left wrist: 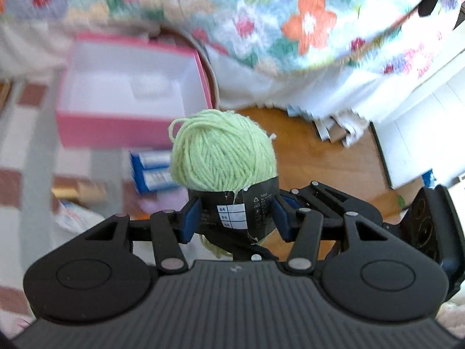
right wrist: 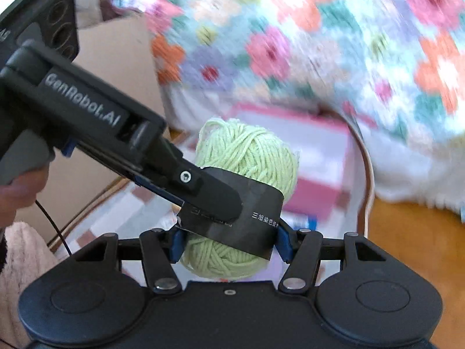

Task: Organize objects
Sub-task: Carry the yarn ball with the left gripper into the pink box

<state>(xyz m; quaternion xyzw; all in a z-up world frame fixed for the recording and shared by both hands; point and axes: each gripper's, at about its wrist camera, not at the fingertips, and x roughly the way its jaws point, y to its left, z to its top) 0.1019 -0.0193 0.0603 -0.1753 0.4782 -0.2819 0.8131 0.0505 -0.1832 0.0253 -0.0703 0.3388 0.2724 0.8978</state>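
Observation:
A light green yarn ball (left wrist: 222, 157) with a black paper label band (left wrist: 232, 212) is held in the air by both grippers. My left gripper (left wrist: 235, 215) is shut on the label band, blue pads pressed to both sides. In the right wrist view the yarn ball (right wrist: 247, 157) sits between my right gripper's (right wrist: 229, 241) blue pads, which touch the band's lower edges. The left gripper's black finger (right wrist: 209, 189) crosses over the band from the left. An open pink box (left wrist: 128, 93) with a white inside stands behind the yarn, blurred; it also shows in the right wrist view (right wrist: 314, 163).
A flowered knitted blanket (left wrist: 261, 14) hangs over white bedding behind. A blue and white packet (left wrist: 151, 171) lies on a checked mat below. Wooden floor (left wrist: 319, 157) lies to the right, with a white cabinet (left wrist: 421, 131). A cardboard box (right wrist: 116, 67) stands at the left.

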